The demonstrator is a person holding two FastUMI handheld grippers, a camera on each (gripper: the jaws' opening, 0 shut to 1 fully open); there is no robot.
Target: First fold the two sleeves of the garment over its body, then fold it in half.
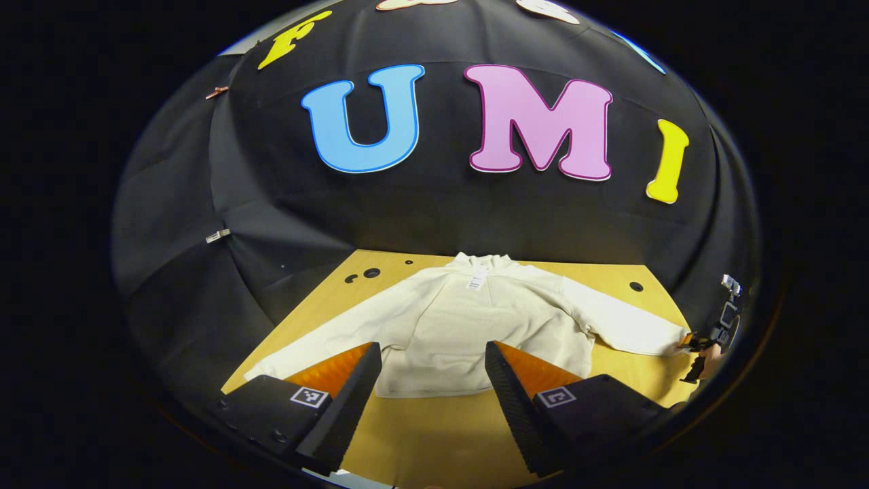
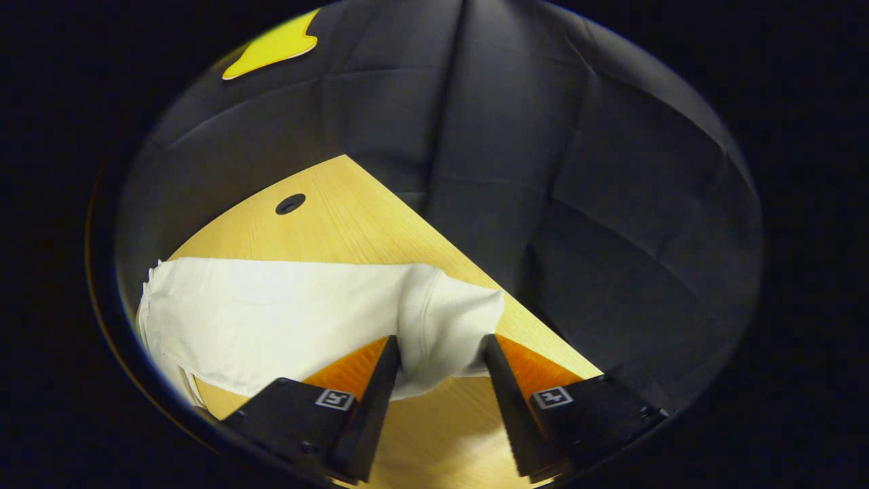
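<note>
Sweatshirt (image 1: 475, 326) cream-white, unpatterned, white tag at collar. Table (image 1: 434, 435) beneath the claw light yellow wood grain. Wall cloth (image 2: 577, 170) black.

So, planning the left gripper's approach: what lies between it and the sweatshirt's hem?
In the left gripper view, only bare wooden table lies between the open left gripper and the hem of the white sweatshirt.
</note>
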